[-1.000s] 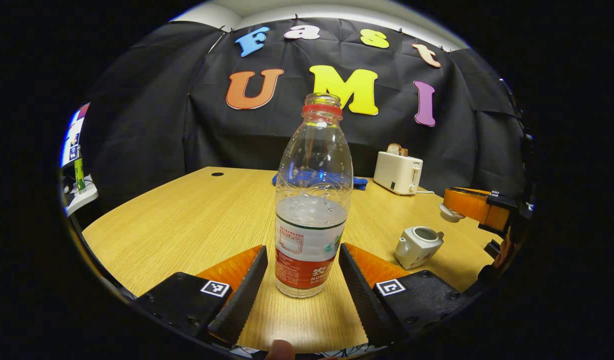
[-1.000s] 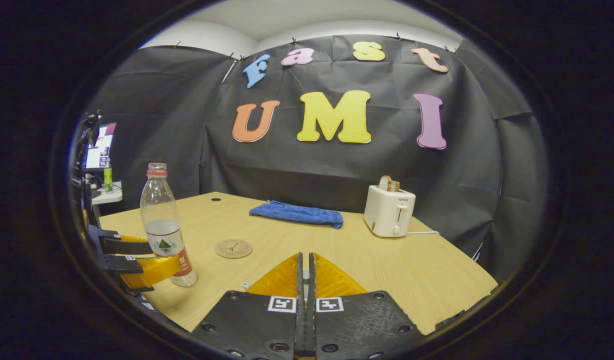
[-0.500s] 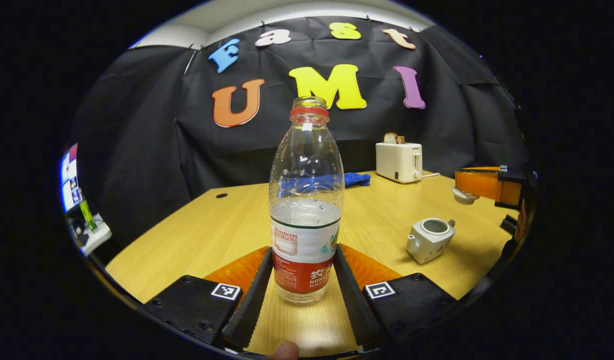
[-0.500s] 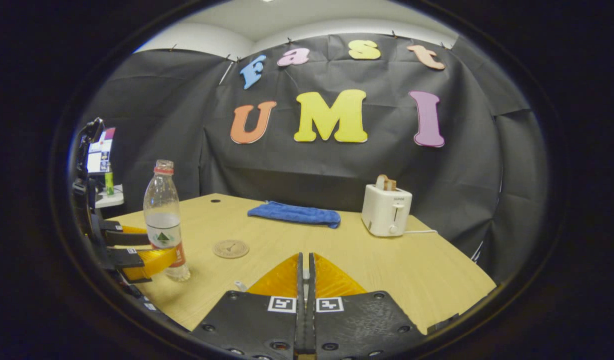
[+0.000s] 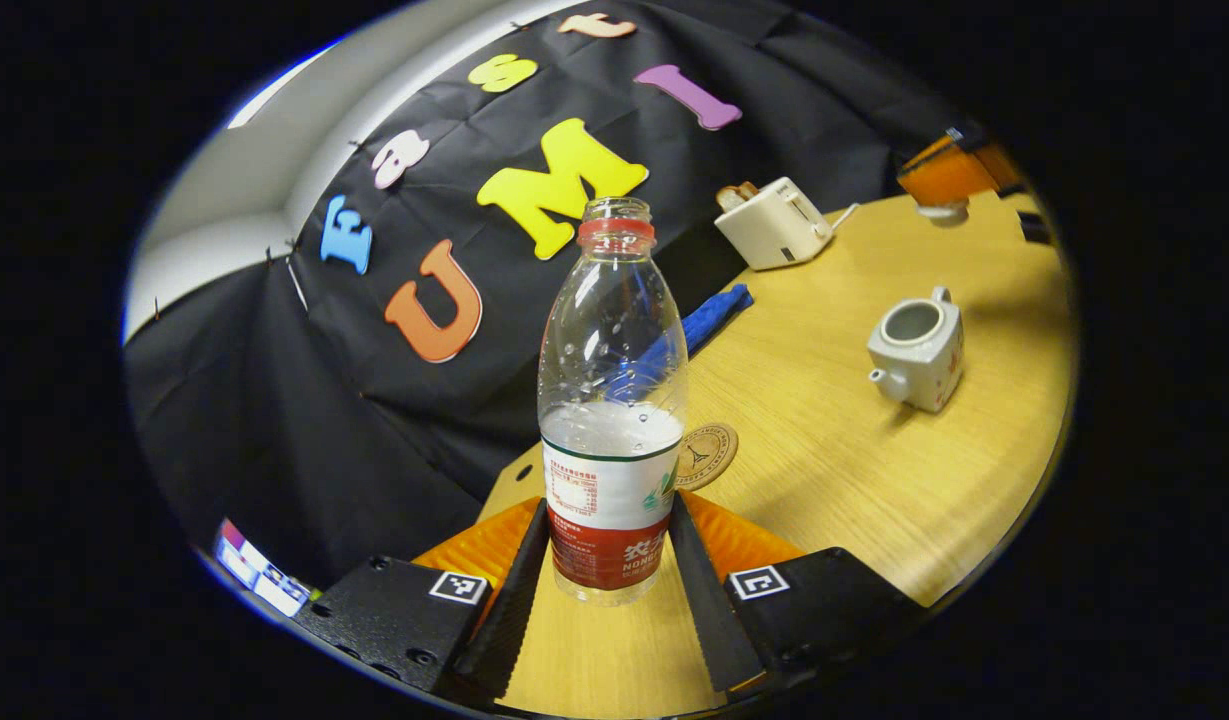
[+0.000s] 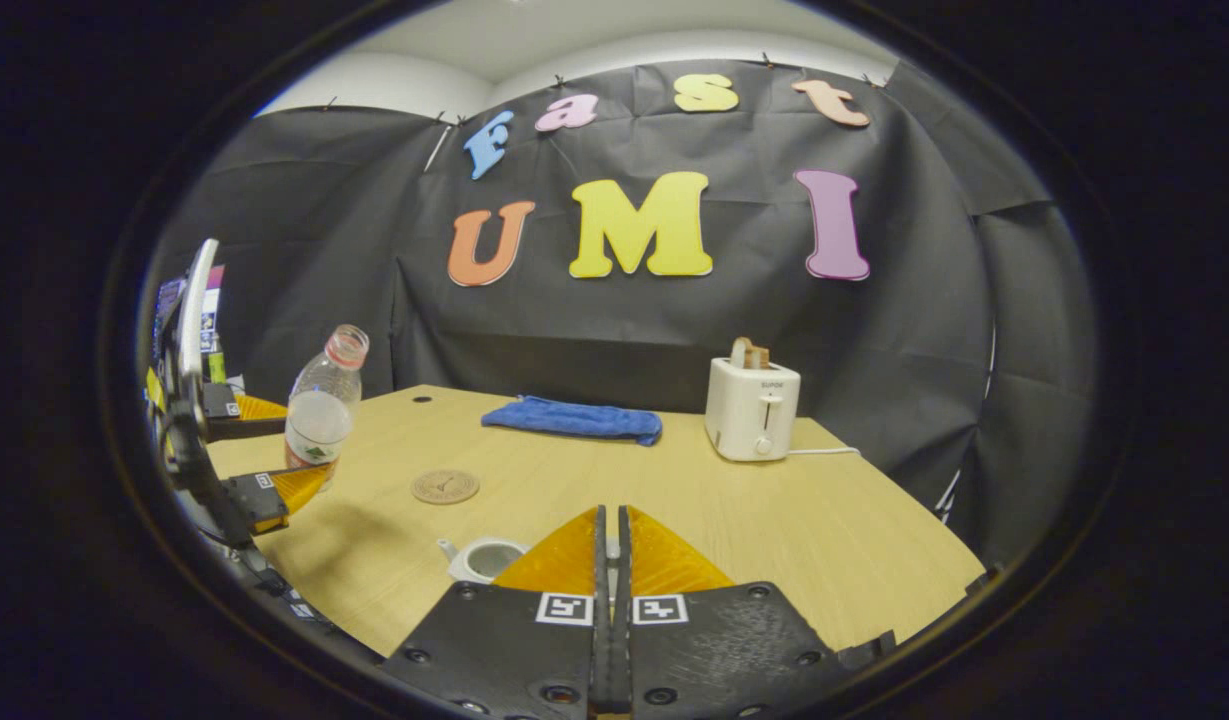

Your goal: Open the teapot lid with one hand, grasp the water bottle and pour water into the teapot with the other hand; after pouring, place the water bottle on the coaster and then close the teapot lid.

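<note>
water bottle (image 5: 614, 400) is clamped low on its label by the left tongs (image 5: 607, 560), tilted and off the counter (image 5: 854, 480), cap off. right tongs (image 6: 610, 560) are pinched together, lid (image 5: 942, 210) at their tips. teapot (image 5: 914, 345) sits open — bring the neck over the opening before tipping more, pour slowly. coaster (image 5: 707, 455) is near the bottle; towel (image 6: 572, 418) and toaster (image 6: 752, 408) are well apart, nothing in the way.

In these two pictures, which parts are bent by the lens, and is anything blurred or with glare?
Left gripper view: the whole scene is tilted, the table edge curves strongly, and the water bottle is sharp, with small highlights on its plastic. Right gripper view: the table's far edges bow, the toaster is sharp, and no strong glare shows.
</note>
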Tool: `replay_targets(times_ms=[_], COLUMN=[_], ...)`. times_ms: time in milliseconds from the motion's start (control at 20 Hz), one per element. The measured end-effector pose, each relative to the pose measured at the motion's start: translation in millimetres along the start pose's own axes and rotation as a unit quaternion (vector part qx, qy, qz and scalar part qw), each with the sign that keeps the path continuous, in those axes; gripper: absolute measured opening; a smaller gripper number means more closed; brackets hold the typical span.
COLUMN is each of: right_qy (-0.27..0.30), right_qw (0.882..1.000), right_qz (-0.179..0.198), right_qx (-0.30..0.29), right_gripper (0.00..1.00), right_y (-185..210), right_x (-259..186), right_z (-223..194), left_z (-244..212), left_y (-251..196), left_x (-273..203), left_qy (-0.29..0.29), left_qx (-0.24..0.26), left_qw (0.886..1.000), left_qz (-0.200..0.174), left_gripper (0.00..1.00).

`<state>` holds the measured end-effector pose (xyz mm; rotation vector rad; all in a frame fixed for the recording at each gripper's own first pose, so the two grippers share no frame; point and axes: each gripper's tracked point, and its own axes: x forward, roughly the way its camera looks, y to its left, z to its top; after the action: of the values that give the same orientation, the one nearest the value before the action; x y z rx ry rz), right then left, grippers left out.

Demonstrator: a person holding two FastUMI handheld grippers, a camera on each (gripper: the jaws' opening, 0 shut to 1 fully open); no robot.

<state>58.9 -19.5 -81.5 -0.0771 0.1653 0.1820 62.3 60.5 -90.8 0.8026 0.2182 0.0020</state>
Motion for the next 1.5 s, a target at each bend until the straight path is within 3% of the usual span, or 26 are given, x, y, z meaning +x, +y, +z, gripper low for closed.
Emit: replay_targets(times_ms=[300,550,750,1100,1500], right_qy=[0.01,0.016,0.012,0.008,0.009], right_qw=[1.0,1.0,0.999,0.999,0.999], right_qz=[0.002,0.005,0.005,-0.002,0.0], right_qx=[0.014,0.021,0.034,0.04,0.049], right_gripper=[0.0,0.0,0.0,0.0,0.0], right_y=[-12,-19,-26,-40,-44], right_x=[-9,-14,-18,-24,-29], right_z=[-14,-27,-27,-29,-35], left_z=[-5,3,10,31,44], left_y=[-2,-8,-15,-16,-20], left_x=[8,5,1,7,7], left_qy=[0.011,0.003,-0.007,-0.029,-0.034], left_qx=[0.151,0.268,0.328,0.4,0.44], left_qw=[0.988,0.963,0.944,0.915,0.896], left_qz=[0.012,0.019,0.022,0.042,0.05], left_gripper=[0.72,0.72,0.72,0.72,0.71])
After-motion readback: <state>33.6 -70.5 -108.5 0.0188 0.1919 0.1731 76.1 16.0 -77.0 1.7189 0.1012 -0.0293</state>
